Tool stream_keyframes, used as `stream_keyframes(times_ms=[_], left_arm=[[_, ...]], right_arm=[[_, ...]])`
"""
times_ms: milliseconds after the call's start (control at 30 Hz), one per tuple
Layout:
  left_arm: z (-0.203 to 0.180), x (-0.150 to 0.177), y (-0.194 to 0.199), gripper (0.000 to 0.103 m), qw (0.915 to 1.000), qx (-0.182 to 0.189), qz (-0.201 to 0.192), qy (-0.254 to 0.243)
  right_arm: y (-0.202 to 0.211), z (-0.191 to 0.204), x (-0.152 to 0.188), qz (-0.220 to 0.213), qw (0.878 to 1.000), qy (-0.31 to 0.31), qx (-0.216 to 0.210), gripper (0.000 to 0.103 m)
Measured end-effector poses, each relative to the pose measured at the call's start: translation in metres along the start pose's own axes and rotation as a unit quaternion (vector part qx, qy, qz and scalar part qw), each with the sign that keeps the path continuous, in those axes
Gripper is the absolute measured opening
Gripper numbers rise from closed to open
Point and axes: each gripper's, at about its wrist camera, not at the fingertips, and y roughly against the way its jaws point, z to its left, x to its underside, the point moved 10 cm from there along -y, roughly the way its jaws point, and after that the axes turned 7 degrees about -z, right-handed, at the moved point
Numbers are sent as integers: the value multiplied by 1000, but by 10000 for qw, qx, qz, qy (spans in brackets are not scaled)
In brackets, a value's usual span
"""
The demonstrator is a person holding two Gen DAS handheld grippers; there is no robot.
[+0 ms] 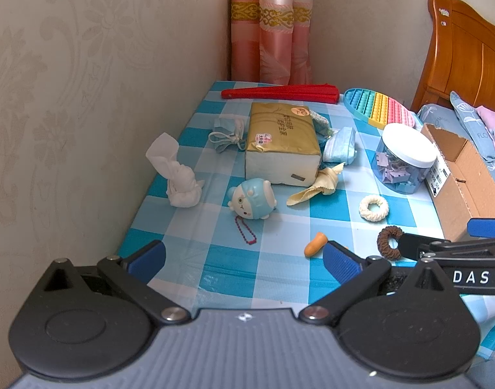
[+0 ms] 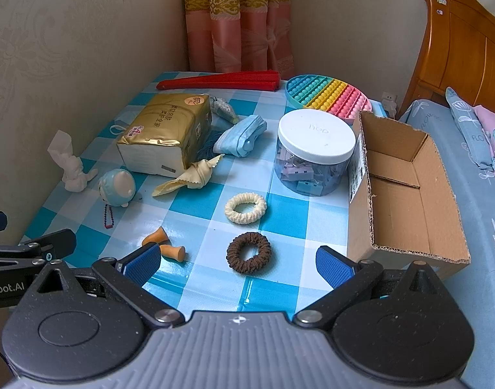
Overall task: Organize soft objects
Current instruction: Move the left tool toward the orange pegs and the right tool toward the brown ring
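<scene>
Both the left tool (image 1: 244, 261) and right tool (image 2: 237, 262) gape apart, empty. A fuzzy brown ring-shaped scrunchie (image 2: 249, 253) lies on the glossy blue-checked desk (image 2: 280, 214), beside a ribbed cream scrunchie (image 2: 246, 208) and an open corrugated cardboard box (image 2: 406, 194).

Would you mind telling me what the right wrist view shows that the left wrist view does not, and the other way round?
Only the right wrist view looks down into the empty cardboard box, and it shows two orange earplugs and the whole brown scrunchie.

Only the left wrist view shows the crumpled blue face mask left of the tissue pack in full; one earplug is mostly hidden there, and the scrunchie is partly covered.

Both show the cream scrunchie, the white-lidded jar, the blue plush keychain, and each open hand-held gripper: left, right.
</scene>
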Motion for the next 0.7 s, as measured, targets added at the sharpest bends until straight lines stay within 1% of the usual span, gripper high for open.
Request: stream_keyframes(times_ms=[367, 700], left_arm=[[0, 0, 0, 103, 10000, 0, -14, -15], [-7, -3, -5, 103, 9997, 77, -156, -185]], right_arm=[[0, 0, -1, -21, 10000, 26, -2, 103], [-3, -3, -5, -264, 9991, 317, -76, 103]])
